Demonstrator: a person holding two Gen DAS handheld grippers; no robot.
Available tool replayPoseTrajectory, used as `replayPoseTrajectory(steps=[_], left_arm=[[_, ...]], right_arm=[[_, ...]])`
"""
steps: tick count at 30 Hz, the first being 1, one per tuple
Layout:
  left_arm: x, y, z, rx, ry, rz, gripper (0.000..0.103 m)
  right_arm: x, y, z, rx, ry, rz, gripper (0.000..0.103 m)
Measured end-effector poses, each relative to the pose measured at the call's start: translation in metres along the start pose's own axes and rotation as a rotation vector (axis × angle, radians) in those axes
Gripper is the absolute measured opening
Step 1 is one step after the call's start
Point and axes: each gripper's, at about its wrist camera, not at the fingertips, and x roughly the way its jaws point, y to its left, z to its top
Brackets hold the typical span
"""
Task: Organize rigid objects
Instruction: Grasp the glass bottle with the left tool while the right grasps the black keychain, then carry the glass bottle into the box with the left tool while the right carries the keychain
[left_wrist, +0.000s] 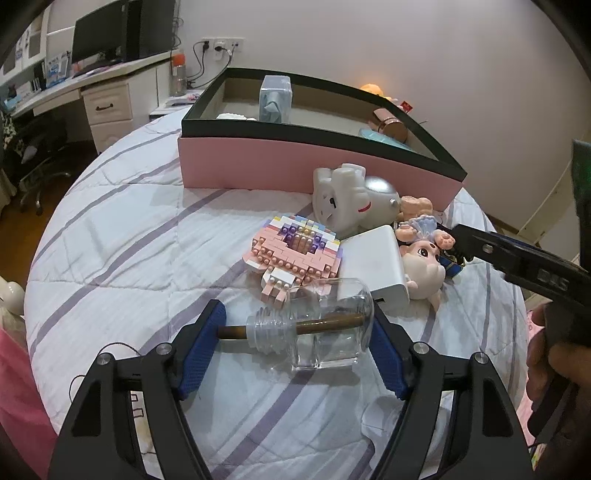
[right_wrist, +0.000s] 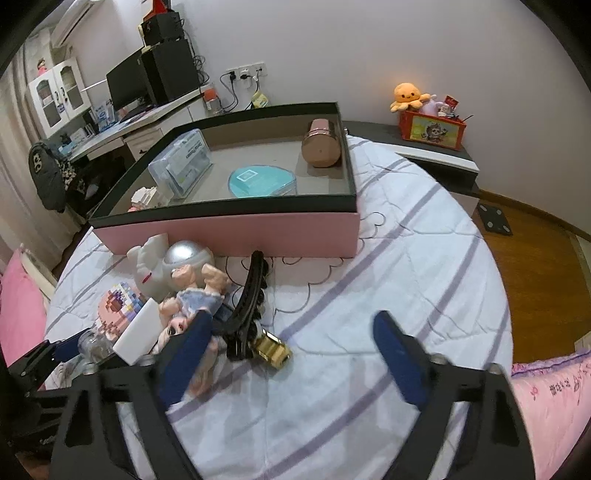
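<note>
While its jaws straddle the glass bottle (left_wrist: 321, 328) unclenched, the left gripper (left_wrist: 291, 343) should close squarely. The right gripper (right_wrist: 291, 354) hangs open.

The left wrist view looks low and close along its fingers across the bed (left_wrist: 122, 236) toward the pink box (left_wrist: 295, 162). The right wrist view sits higher and further right, facing the same box (right_wrist: 236, 232) and looking down into it. Both share the toy pile (left_wrist: 369, 236) (right_wrist: 177, 295) before the box.
</note>
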Motion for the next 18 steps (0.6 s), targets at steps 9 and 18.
replayPoseTrajectory(steps=[9, 18], left_arm=[[-0.004, 0.003, 0.001, 0.004, -0.006, 0.004, 0.076], [-0.019, 0.008, 0.002, 0.001, -0.038, 0.011, 0.076]], right_arm=[[0.029, 0.0, 0.012, -0.016, 0.045, 0.058, 0.033], [0.013, -0.006, 0.004, 0.014, 0.023, 0.139, 0.018]])
